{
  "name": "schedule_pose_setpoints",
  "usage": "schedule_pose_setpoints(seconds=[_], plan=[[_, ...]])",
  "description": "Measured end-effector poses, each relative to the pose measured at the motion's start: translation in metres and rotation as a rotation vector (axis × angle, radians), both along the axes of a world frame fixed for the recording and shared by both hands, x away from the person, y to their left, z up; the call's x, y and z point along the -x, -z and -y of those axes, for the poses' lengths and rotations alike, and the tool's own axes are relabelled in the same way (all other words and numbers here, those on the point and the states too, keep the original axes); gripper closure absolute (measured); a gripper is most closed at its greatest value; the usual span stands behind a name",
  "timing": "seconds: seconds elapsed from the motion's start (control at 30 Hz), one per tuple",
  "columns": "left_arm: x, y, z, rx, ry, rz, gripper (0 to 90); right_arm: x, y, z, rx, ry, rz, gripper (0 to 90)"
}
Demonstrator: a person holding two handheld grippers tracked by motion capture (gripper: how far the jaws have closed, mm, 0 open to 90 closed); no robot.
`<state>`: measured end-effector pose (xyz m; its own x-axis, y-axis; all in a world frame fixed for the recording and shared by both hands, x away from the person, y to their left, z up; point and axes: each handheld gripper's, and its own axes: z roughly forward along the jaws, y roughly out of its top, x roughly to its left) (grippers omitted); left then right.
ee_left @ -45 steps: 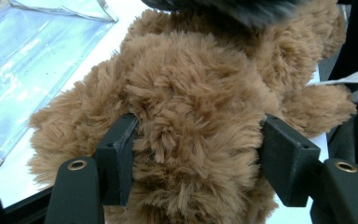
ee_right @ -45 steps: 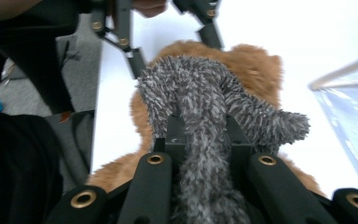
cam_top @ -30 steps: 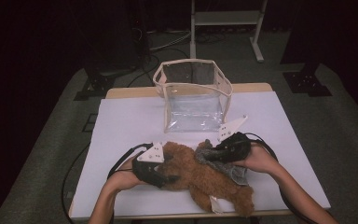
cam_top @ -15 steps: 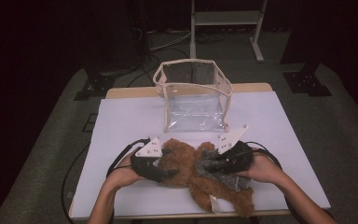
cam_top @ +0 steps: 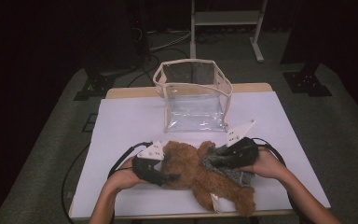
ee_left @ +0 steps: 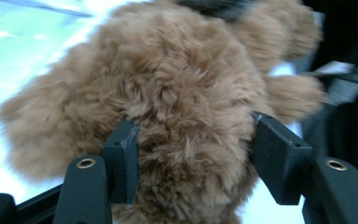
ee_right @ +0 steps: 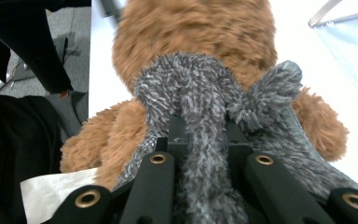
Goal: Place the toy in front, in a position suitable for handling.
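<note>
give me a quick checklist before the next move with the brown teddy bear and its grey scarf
1. Left gripper on the fluffy brown plush teddy bear: ok, its jaws have just been closing and now press into the fur on both sides.
2. Right gripper on the fuzzy grey knitted scarf: ok, jaws pinch a strand of it.
3. Scarf free of the bear: not ok, it is wrapped on the bear.
4. Clear plastic bag with beige trim: ok, upright, top open, behind the bear.
5. White table space between bear and bag: ok, bare.
6. Grip firm enough to lift: cannot tell.
</note>
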<state>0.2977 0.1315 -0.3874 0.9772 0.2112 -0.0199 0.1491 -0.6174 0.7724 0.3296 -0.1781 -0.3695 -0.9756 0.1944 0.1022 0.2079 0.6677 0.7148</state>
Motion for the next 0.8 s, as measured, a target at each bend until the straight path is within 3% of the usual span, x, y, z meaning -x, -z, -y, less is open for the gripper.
schedule_pose_setpoints(seconds=[0.13, 0.23, 0.33, 0.47, 0.6, 0.67, 0.8], plan=[[0.007, -0.004, 0.003, -0.01, 0.021, 0.004, 39.0, -0.004, 0.001, 0.002, 0.005, -0.004, -0.013, 78.2], [0.007, -0.001, 0.003, 0.005, 0.004, 0.004, 39.2, -0.003, -0.001, 0.0, 0.014, -0.004, -0.007, 78.2], [0.008, -0.001, 0.003, 0.003, -0.007, 0.01, 40.3, -0.002, -0.009, -0.004, -0.014, -0.019, -0.013, 77.7], [0.009, -0.002, 0.01, -0.007, 0.033, 0.005, 42.7, -0.006, -0.029, -0.02, -0.028, -0.017, 0.049, 77.4], [0.009, -0.003, 0.009, -0.038, 0.036, 0.029, 38.9, -0.009, -0.016, -0.032, 0.042, -0.032, 0.036, 77.4], [0.007, -0.007, 0.005, -0.017, 0.023, 0.033, 37.9, -0.01, -0.008, -0.027, 0.007, -0.022, 0.008, 77.4], [0.004, -0.013, 0.01, 0.013, 0.017, 0.073, 33.0, -0.009, -0.006, -0.02, -0.008, -0.008, 0.008, 77.4]])
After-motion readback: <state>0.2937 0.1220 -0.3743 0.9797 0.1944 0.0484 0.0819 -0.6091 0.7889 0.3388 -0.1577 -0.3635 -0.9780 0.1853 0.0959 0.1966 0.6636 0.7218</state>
